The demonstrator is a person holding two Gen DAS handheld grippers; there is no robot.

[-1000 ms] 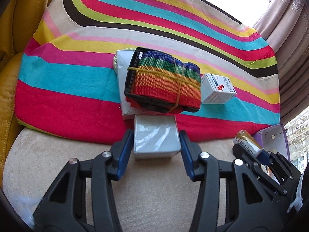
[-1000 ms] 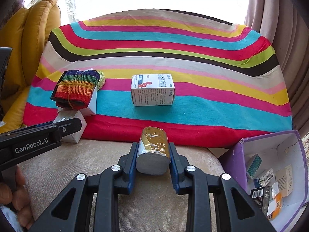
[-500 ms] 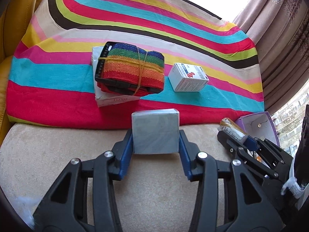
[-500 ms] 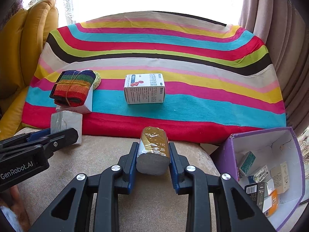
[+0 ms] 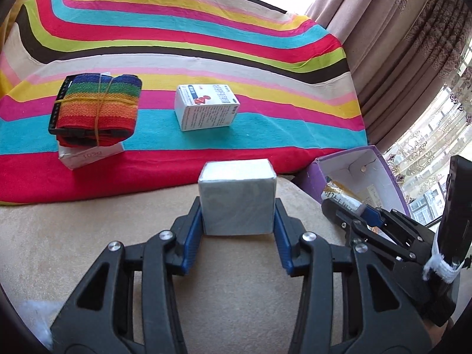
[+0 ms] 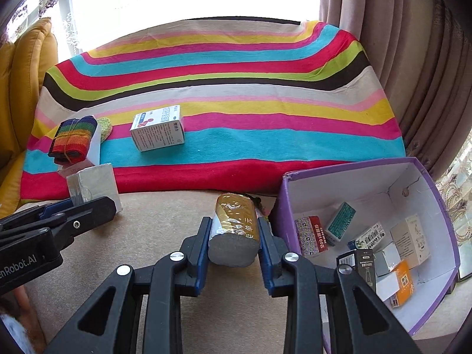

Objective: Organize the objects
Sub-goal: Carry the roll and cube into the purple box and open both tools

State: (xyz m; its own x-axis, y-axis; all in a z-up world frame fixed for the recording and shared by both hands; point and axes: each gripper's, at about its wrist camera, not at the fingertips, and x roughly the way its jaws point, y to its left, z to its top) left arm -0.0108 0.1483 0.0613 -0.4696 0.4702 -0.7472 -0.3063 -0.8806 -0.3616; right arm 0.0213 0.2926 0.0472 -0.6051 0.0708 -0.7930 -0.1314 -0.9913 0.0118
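Right gripper (image 6: 234,237) clamped on gold-wrapped grey cylinder (image 6: 234,230), long axis along fingers — open purple cardboard box (image 6: 430,301) just right, nearer this hand. Left gripper (image 5: 237,221) grips grey foil-wrapped cube (image 5: 237,196) — further left.

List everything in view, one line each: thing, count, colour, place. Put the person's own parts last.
silver-wrapped block: one, silver-grey, clamped in the left gripper over the beige cushion.
gold-wrapped roll: one, gold with a grey end, clamped in the right gripper beside the purple box.
purple box: one, purple outside and white inside, at right, open.
small packages: several, mixed colours, inside the purple box.
medicine box: one, white, on the striped blanket.
rainbow strap bundle: one, rainbow, tied with a band, on a white packet at left.
striped blanket: one, multicoloured, across the back.
beige cushion: one, in front.
curtain: brownish, at right.
left gripper: black with blue pads.
right gripper: the same.
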